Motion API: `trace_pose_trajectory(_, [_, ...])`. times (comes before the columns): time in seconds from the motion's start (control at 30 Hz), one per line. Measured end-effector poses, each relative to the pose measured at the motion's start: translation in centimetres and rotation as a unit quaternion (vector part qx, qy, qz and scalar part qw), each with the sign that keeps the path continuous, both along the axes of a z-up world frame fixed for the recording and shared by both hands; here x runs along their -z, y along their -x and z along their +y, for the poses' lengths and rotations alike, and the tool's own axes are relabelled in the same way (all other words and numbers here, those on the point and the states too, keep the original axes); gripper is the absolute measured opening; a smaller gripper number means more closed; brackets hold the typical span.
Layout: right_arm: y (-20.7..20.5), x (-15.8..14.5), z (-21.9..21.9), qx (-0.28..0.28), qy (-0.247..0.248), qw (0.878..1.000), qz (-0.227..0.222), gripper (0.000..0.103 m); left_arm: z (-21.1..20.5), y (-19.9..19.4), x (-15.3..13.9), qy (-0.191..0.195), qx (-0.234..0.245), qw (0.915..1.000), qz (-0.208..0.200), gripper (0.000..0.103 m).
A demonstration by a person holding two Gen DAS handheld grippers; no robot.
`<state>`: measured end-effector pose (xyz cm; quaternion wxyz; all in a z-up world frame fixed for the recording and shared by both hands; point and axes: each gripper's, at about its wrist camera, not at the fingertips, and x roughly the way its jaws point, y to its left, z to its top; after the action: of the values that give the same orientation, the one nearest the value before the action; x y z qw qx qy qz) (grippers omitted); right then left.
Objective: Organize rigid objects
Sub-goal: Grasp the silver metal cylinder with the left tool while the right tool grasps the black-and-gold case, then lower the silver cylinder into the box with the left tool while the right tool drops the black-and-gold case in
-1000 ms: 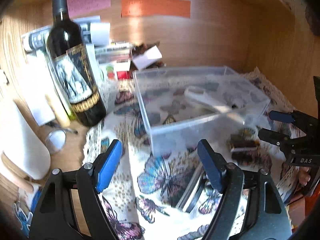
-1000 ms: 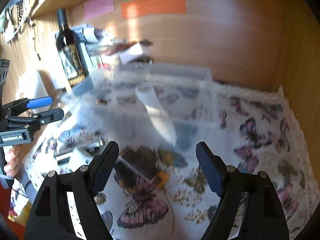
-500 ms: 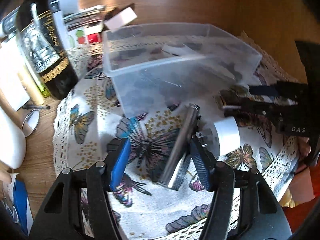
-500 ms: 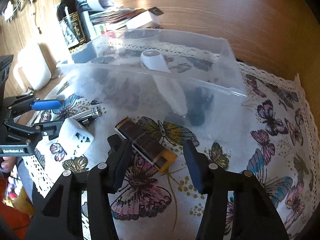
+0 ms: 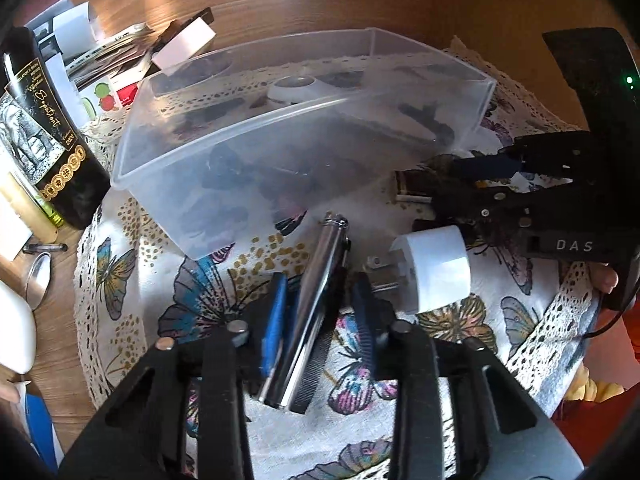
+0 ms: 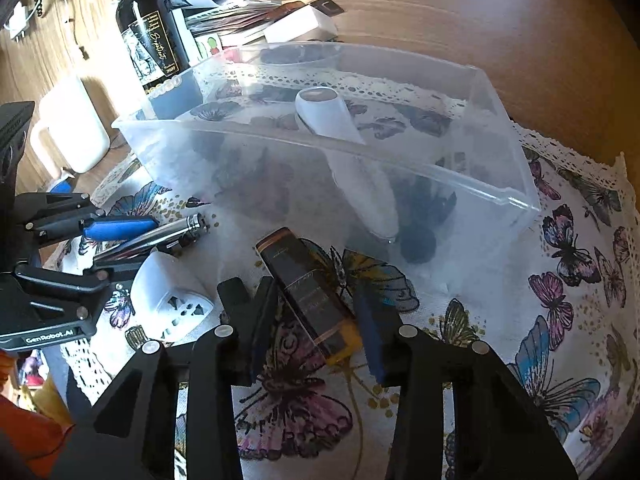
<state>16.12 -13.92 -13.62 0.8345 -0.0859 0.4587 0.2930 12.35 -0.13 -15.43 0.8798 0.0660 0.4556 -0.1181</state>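
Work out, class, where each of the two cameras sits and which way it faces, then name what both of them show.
Left wrist: on the left gripper, looking along its fingers at the silver metal tube between them; the right gripper and some fingertips show at right.
Right wrist: on the right gripper, facing the dark rectangular box between its fingers; the left gripper shows at left.
Shared: clear plastic bin, white plug adapter, wine bottle, butterfly cloth.
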Motion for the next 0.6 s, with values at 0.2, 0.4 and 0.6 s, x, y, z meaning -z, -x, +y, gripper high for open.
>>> trace_pose_trajectory(0.2, [1.2, 0.1, -0.2, 0.004, -0.001, 1.000, -0.008, 0.028, 0.7, 1.1, -0.1, 0.011, -0.017, 0.9998, -0.008, 0.016])
trace_pose_trajectory(0.4, [3.1, 0.0, -0.2, 0.003, 0.006, 1.000, -0.025, 0.022, 2.3, 2.4, -0.6, 0.028, -0.053, 0.9981, -0.011, 0.016])
trace_pose_trajectory(0.6, [4.5, -0.3, 0.0, 0.001, 0.001, 0.999, -0.037, 0.022, 3.0, 3.3, -2.2, 0.040, -0.077, 0.9954, -0.040, 0.016])
